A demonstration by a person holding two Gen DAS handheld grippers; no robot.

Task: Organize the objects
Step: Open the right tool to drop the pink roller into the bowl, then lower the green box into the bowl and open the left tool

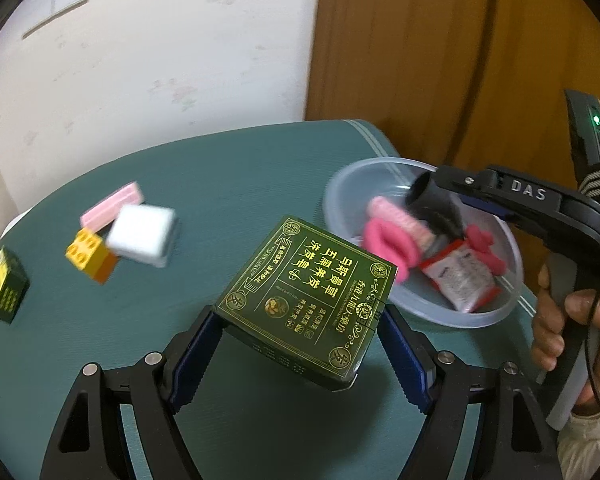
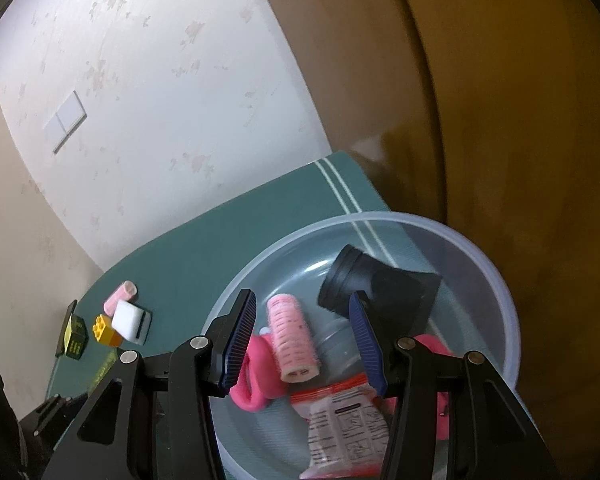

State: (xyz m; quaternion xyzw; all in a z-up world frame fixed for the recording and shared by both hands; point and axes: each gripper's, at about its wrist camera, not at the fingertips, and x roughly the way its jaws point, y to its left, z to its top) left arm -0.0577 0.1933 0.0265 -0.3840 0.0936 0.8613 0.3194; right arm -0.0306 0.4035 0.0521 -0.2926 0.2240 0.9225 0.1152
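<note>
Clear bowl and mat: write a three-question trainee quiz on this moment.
1. True or false: the left tongs are clamped on the dark green box.
2. Which lies inside the clear bowl? A) yellow toy brick B) black nozzle C) white block
3. Fill in: the right tongs are open above the ____.

Key:
1. True; the box is held up off the green mat.
2. B; the black nozzle is in the bowl, while the yellow toy brick and white block sit on the mat.
3. Bowl.
</note>
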